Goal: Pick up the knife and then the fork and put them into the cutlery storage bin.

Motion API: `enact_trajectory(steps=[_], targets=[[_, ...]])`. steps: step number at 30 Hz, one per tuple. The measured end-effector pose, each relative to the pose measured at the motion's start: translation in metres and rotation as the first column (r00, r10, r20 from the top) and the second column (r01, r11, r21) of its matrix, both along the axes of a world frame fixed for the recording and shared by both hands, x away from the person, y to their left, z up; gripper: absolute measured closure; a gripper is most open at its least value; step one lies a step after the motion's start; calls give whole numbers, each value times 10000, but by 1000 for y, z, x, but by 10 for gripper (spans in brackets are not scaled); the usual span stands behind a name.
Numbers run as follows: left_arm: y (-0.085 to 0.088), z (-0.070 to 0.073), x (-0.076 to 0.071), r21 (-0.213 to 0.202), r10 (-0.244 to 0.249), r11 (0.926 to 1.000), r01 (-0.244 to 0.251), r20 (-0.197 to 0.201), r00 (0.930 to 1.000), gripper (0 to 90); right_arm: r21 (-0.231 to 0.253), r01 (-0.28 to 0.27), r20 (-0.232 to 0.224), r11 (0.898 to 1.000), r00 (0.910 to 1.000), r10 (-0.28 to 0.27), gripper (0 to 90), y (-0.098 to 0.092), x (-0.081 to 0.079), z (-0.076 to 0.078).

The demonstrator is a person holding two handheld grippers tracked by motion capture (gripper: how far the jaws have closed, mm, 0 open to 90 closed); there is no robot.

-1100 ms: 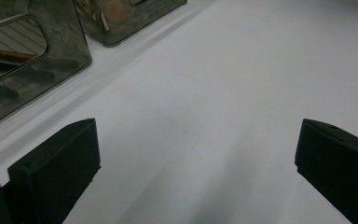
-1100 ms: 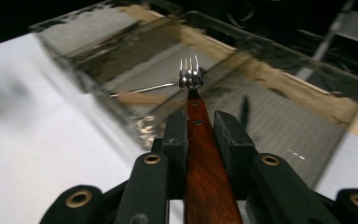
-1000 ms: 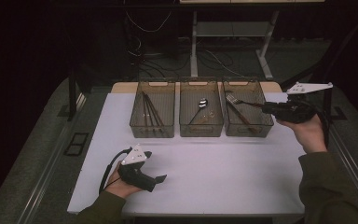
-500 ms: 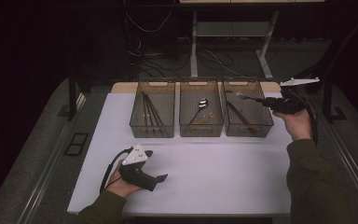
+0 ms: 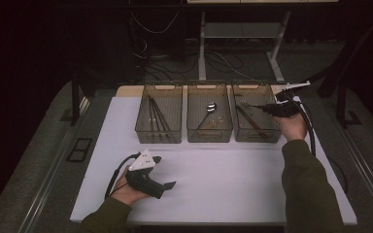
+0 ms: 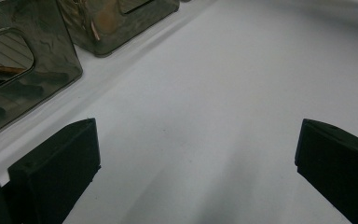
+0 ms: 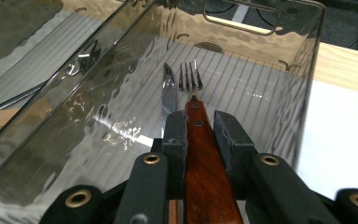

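Note:
A fork with a reddish wooden handle is clamped between the jaws of my right gripper, tines pointing forward and hanging just inside the clear right bin. A knife lies on that bin's floor beside the tines. In the high view, my right gripper hovers over the right bin with the fork sticking out to the left. My left gripper rests low on the white table near the front; its jaws stand wide open around bare tabletop.
Three clear bins stand in a row at the back of the white mat. The left bin holds long dark sticks, the middle bin a spoon. A cable trails from the right gripper.
The right hand has carried the fork leftward and down, from beside the right bin to over it. The left hand and gripper have stayed where they were.

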State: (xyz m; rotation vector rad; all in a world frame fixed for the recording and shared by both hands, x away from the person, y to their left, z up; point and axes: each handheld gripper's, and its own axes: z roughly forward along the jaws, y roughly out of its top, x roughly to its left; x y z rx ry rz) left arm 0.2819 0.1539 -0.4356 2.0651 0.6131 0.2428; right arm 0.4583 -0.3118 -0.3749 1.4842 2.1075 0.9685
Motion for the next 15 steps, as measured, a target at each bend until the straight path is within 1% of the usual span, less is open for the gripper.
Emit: enact_trajectory(steps=[5, 7, 8, 11, 13, 14, 15], targets=[[0, 1, -1, -81, 22, 10000, -22, 7, 10000, 0, 77, 84, -53, 9999, 10000, -84, 755, 5, 6, -6], [0, 1, -1, -86, 30, 10000, -30, -3, 10000, 0, 5, 152, -151, 9999, 9998, -152, 754, 6, 8, -9], [0, 1, -1, -86, 20, 10000, -20, -4, 10000, 0, -59, 130, -94, 9999, 9999, -130, 753, 6, 9, -11], [0, 0, 0, -71, -27, 10000, 27, -3, 10000, 0, -67, 171, -109, 9998, 9998, -171, 750, 6, 9, -12], [0, 0, 0, -44, -41, 10000, 40, -14, 10000, 0, -206, 187, -47, 9996, 9998, -188, 746, 7, 8, -11], [0, 0, -1, -40, -45, 10000, 45, -9, 10000, 0, -228, 163, -56, 9996, 9998, -164, 722, 7, 8, -10], [0, 0, -1, -43, -44, 10000, 44, -7, 10000, 0, -152, 110, -51, 9998, 9999, -111, 678, 6, 8, -10]])
